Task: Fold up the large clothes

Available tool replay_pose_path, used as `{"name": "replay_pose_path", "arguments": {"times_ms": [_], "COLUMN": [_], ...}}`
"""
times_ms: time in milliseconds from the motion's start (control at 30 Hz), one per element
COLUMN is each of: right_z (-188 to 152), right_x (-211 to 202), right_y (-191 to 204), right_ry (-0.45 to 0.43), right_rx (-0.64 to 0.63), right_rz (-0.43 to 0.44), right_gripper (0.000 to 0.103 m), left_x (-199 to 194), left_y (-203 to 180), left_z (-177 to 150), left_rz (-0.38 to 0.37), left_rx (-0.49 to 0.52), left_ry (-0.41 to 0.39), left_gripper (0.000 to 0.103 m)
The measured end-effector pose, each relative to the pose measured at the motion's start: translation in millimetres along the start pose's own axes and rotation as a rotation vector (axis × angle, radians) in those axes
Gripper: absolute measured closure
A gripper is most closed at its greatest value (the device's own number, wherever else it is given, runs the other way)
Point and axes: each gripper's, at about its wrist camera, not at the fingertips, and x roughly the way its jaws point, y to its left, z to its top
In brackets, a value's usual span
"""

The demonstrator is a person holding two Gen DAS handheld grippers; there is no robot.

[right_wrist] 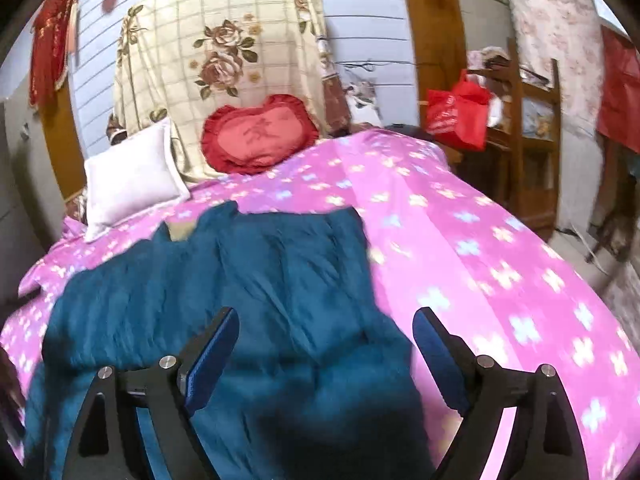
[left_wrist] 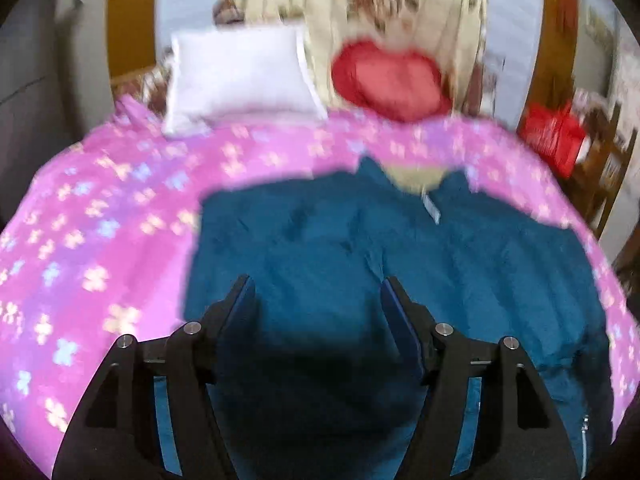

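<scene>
Your left gripper (left_wrist: 318, 296) and right gripper (right_wrist: 326, 330) both gape empty above the dark teal quilted coat (left_wrist: 320, 240), which lies flat below the white pillow (left_wrist: 240, 80); pinch its nearest hem evenly before folding

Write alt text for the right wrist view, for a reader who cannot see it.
The right gripper hovers open above a teal garment spread on a pink flowered bedspread, nothing between its fingers. A white pillow and a red heart cushion lie at the head of the bed.
</scene>
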Motion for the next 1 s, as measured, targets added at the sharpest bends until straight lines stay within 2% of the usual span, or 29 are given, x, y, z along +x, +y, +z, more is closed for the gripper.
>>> {"name": "replay_pose_path", "arguments": {"times_ms": [67,100,167,233,367,400,433,533,600,700,733,767,933,1000], "right_z": [7.1,7.1,-1.5,-20.8,-7.4,2.2,16.0,53.3,66.1,59.3,48.0,43.5,56.7,55.6], "right_x": [28.9,45.6,73.8,107.0,112.2,107.5,99.1,90.4,104.6,152.8,172.2,179.1,175.5,157.4], "right_y": [12.7,19.0,20.8,8.0,9.3,9.3,8.4,2.1,6.0,11.5,8.4,6.9,13.4,17.7], "right_ry": [0.077,0.122,0.19,0.335,0.425,0.41,0.352,0.206,0.183,0.263,0.319,0.334,0.367,0.332], "right_rx": [-0.072,-0.112,-0.157,-0.116,-0.17,-0.176,-0.172,-0.077,-0.036,-0.017,-0.007,0.004,-0.008,-0.013], "right_rz": [0.086,0.105,0.128,0.173,0.186,0.184,0.184,0.179,0.166,0.12,0.107,0.115,0.054,0.016], "right_gripper": [0.016,0.016,0.016,0.009,0.012,0.015,0.018,0.018,0.018,0.017,0.015,0.012,0.013,0.014], "left_x": [24.2,35.1,45.9,45.9,48.2,49.2,49.9,50.1,50.1,50.7,50.5,50.2,51.2,51.8], "left_y": [-7.0,-6.3,-1.9,-3.1,5.9,5.5,7.2,6.1,4.6,5.2,5.7,5.9,6.7,6.5], "left_z": [-4.9,-11.1,-23.9,-35.9,-36.6,-35.7,-34.7,-33.5,-34.4,-34.0,-34.3,-34.3,-34.6,-34.3], "left_rz": [0.101,0.133,0.14,0.142,0.106,0.099,0.096,0.09,0.09,0.086,0.085,0.084,0.089,0.093], "left_rx": [0.055,0.062,0.076,0.097,0.051,0.042,0.034,0.021,0.02,0.015,0.014,0.013,0.009,0.009], "left_ry": [0.045,0.073,0.08,0.052,0.065,0.067,0.067,0.07,0.073,0.076,0.075,0.075,0.081,0.083], "left_gripper": [0.057,0.058,0.057,0.057,0.057,0.056,0.056,0.056,0.056,0.056,0.056,0.056,0.056,0.056]}}
